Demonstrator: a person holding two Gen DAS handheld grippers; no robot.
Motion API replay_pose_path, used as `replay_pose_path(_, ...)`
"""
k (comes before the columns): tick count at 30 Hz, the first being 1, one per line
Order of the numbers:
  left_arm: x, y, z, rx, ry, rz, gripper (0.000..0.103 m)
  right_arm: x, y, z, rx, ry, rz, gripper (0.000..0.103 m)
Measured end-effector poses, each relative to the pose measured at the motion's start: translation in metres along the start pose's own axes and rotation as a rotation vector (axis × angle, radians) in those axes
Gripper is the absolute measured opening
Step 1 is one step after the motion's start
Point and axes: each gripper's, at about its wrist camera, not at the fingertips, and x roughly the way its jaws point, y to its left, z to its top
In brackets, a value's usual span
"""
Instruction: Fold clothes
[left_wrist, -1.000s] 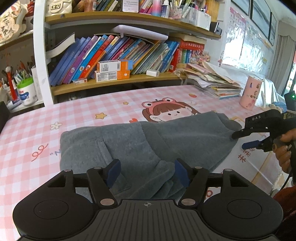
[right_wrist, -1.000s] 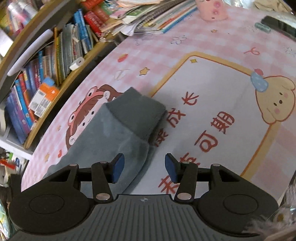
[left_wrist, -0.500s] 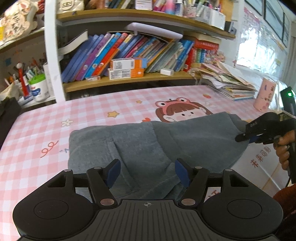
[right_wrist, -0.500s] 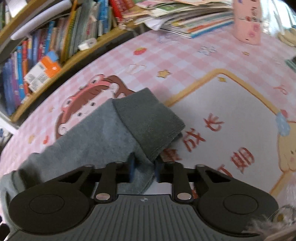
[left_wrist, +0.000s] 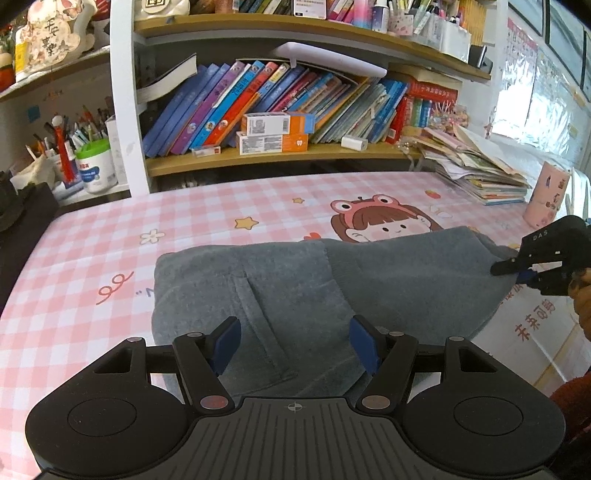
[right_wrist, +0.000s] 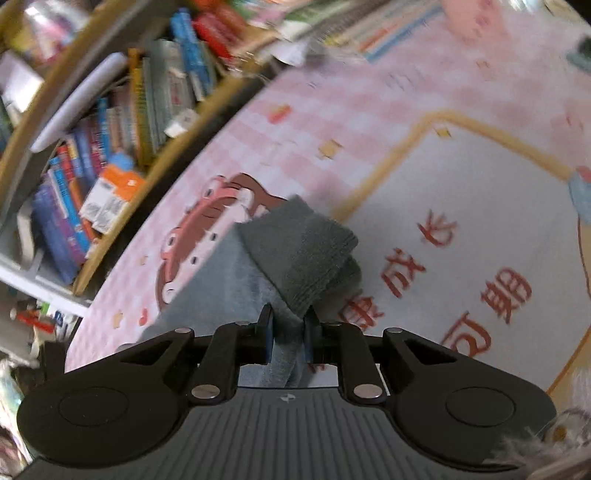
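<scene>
The grey garment (left_wrist: 295, 291) lies partly folded on the tabletop (left_wrist: 92, 266); the right hand-held gripper (right_wrist: 289, 332), its jaws opening slightly, pinches its cuff at three o'clock, while the left hand-held gripper (left_wrist: 295, 343) gapes empty, further folds remaining.

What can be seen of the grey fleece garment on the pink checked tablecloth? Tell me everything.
The grey fleece garment looks soft and napped, like sweatpants, with a stitched pocket panel and a darker ribbed cuff at its right end. It lies folded lengthwise and mostly flat on the pink checked tablecloth, partly covering a printed cartoon girl. The right gripper pinches the fabric just behind the cuff, its jaws easing open slightly. The left gripper hangs open over the near edge, gripping nothing.
</scene>
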Motion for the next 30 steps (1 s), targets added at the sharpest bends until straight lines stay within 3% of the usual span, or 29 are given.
replay_pose_path(4,0.001,-0.001,0.000,0.005,0.001,-0.007,0.066,0.009,-0.004,0.002,0.025,0.012,0.003,0.034)
replay_pose_path(7,0.001,-0.001,0.000,0.004,0.004,-0.011,0.066,0.016,0.000,0.002,0.015,0.008,0.007,0.034)
replay_pose_path(11,-0.001,0.002,-0.001,-0.009,-0.005,-0.008,0.066,0.018,0.006,0.004,-0.028,0.008,0.000,0.016)
replay_pose_path(16,-0.006,0.013,-0.002,-0.058,-0.019,0.017,0.066,-0.003,0.000,0.007,0.031,-0.047,0.023,0.014)
replay_pose_path(22,-0.010,0.026,-0.005,-0.105,-0.031,0.027,0.066,-0.021,-0.006,0.010,0.045,-0.065,-0.026,0.014)
replay_pose_path(30,-0.011,0.033,-0.003,-0.138,-0.065,0.013,0.066,-0.056,0.064,0.003,-0.200,-0.140,0.099,0.014)
